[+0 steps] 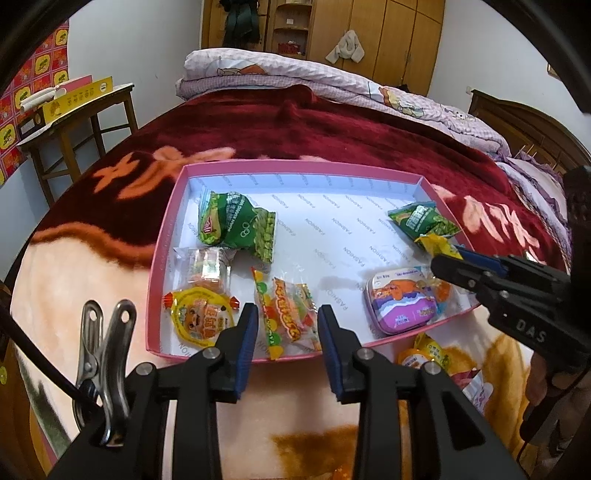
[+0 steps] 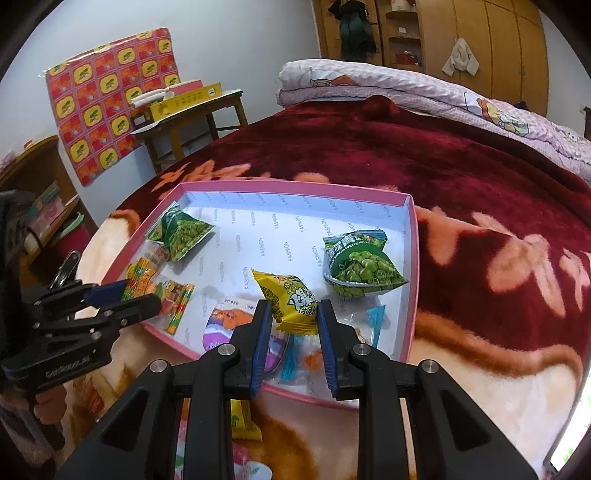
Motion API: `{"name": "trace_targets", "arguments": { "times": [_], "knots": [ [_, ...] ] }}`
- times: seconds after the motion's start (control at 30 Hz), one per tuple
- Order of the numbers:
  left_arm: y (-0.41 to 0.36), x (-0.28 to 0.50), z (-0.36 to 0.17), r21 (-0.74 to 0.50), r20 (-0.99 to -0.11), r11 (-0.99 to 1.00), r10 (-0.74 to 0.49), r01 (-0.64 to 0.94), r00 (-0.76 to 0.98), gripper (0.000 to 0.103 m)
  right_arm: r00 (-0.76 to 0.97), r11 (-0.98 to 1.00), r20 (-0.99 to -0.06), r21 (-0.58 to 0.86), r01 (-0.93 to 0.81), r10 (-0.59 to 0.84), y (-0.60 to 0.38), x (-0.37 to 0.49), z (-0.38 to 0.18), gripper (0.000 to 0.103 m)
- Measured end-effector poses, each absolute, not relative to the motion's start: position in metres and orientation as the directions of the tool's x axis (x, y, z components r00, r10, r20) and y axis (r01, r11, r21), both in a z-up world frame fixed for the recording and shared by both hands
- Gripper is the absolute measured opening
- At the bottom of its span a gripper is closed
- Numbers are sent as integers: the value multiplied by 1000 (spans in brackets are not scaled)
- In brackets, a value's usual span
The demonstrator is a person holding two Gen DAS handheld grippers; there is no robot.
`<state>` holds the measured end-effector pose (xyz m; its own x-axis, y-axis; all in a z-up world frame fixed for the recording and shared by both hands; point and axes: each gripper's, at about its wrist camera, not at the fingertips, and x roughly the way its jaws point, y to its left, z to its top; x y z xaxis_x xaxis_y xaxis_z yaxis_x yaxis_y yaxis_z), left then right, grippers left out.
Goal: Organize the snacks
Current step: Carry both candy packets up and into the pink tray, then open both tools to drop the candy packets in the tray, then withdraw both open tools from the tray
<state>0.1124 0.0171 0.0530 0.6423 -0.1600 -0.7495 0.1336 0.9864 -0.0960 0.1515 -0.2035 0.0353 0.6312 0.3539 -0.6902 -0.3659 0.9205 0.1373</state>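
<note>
Two handheld grippers work over a shallow pink box [image 1: 168,236] set on a red-and-cream floral blanket [image 1: 332,133] atop a bed. The left gripper [image 1: 287,334] hangs at the box's near edge w/ jaws apart; a clear gummy-candy packet [image 1: 291,317] lies on the box floor between the blue pads [image 1: 248,347], which don't press on it. To its left sit a yellow round jelly cup [image 1: 199,319] and, just behind that, a clear-wrapped sweet [image 1: 207,267], w/ a green pea packet [image 1: 236,225] farther back at the box's left side. The right gripper [image 2: 291,332] is clamped on a yellow snack packet [image 2: 291,299], held tilted above the box's near right part; from the left wrist view the same packet shows pinched at the tip of the right tool. Beneath it rests a purple cartoon tin [image 1: 400,301], partly hidden in the right wrist view, w/ a clear wrapper bearing a blue strip [image 2: 375,321] beside it. A second green pea packet [image 2: 360,267] lies near the box's right wall. More snacks wait outside on the blanket near the box's front edge: an orange-yellow pouch [image 1: 424,356] and a yellow packet [image 2: 242,421]. In the bkgd, a folded lilac quilt [image 1: 332,77], wooden wardrobes [image 1: 388,33] and a small wooden table [image 1: 77,122] carrying a yellow carton.
</note>
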Motion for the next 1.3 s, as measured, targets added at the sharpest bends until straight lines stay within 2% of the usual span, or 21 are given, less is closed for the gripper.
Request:
{"name": "trace_targets", "arguments": {
  "times": [0.2, 0.33, 0.5, 0.63, 0.7, 1.03, 1.3],
  "knots": [
    [19, 109, 56, -98, -749, 987, -157, 127, 644, 37, 653, 934, -684, 130, -332, 327, -205, 154, 34, 30],
    [20, 108, 57, -97, -748, 988, -153, 121, 645, 38, 659, 935, -678, 129, -330, 326, -205, 153, 36, 37],
    [22, 105, 60, -101, -747, 988, -153, 117, 647, 38, 662, 930, -669, 127, -345, 337, -203, 147, 40, 38],
    [24, 102, 64, -102, -743, 989, -148, 108, 652, 40, 667, 930, -663, 129, -345, 339, -203, 141, 42, 50],
    [24, 101, 65, -104, -741, 989, -147, 105, 655, 43, 668, 929, -661, 131, -345, 342, -203, 138, 43, 52],
    [26, 89, 73, -101, -738, 989, -148, 109, 659, 44, 653, 915, -655, 167, -366, 381, -207, 119, 48, 58],
    [31, 76, 77, -118, -741, 988, -153, 98, 654, 44, 627, 902, -662, 197, -383, 411, -210, 103, 46, 58]
  ]
}}
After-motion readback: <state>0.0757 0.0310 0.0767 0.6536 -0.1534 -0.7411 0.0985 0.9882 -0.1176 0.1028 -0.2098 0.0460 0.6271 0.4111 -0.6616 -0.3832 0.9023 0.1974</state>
